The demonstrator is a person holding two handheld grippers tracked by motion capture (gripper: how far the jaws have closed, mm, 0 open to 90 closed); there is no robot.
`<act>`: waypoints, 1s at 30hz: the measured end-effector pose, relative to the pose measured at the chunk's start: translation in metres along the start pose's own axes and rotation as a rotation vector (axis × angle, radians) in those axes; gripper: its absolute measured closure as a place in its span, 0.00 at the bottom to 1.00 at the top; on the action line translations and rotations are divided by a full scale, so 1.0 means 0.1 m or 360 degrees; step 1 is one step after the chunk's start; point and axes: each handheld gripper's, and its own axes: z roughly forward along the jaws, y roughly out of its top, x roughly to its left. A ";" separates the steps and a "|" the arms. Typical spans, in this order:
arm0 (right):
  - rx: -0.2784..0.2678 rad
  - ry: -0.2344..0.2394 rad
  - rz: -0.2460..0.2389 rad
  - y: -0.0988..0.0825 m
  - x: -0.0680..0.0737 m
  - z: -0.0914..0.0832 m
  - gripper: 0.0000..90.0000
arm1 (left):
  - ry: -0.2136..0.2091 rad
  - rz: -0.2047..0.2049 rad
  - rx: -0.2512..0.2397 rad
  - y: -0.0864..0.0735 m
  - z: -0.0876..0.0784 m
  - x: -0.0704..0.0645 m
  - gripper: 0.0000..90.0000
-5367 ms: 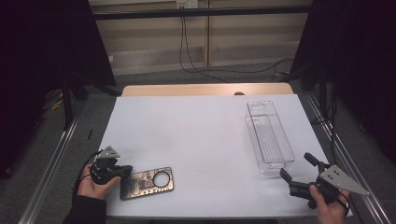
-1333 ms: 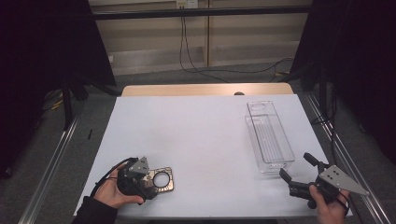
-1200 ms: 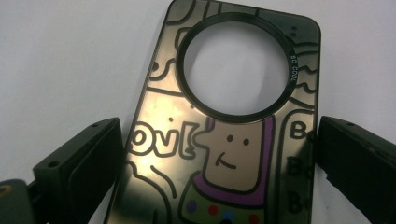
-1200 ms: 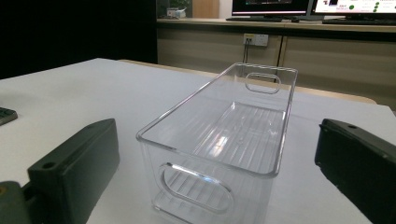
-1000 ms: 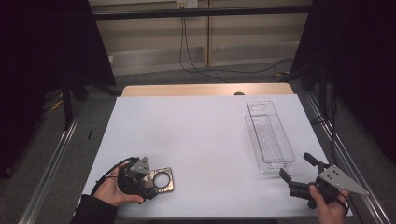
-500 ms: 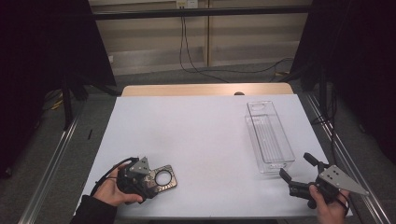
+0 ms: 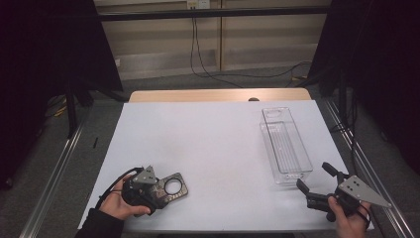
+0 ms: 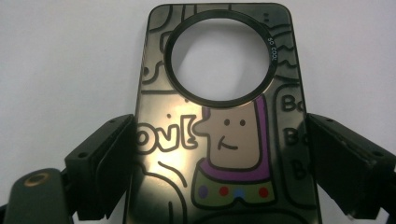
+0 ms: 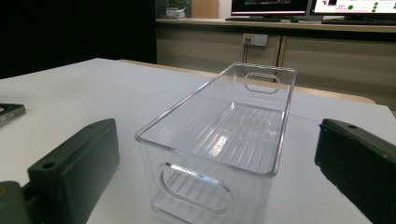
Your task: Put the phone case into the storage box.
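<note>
A white desk stands in a dim room, with cables hanging down the wall behind it. Near its front left corner lies a dark phone case printed with a cartoon figure and a big round camera cutout. The left tongs have come in over it since a few seconds ago, when they sat off its left end. Their jaws now flank the case's long edges and have just been closing a little — the left jaw looks to be against the edge, the right just beside it, so probably a grip forming rather than made. The right tongs wait spread and empty in front of a clear plastic bin — likely the case's destination.
</note>
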 end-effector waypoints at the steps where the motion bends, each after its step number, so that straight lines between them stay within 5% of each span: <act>1: 0.0000 0.0000 -0.0001 0.00 0.00 0.00 0.00 | 0.0011 0.0008 -0.0016 0.00 0.00 0.00 0.14; 10: -0.0001 0.0001 0.0000 0.00 0.00 0.00 0.00 | 0.0027 -0.0057 -0.0274 0.00 -0.10 0.05 0.14; 23: 0.0002 0.0001 -0.0002 0.00 0.00 0.00 0.00 | 0.0211 -0.0152 -0.0577 0.06 -0.21 0.09 0.14; 30: 0.0001 0.0002 -0.0001 0.00 0.00 0.00 0.00 | 0.0231 -0.0160 -0.0696 0.15 -0.24 0.03 0.14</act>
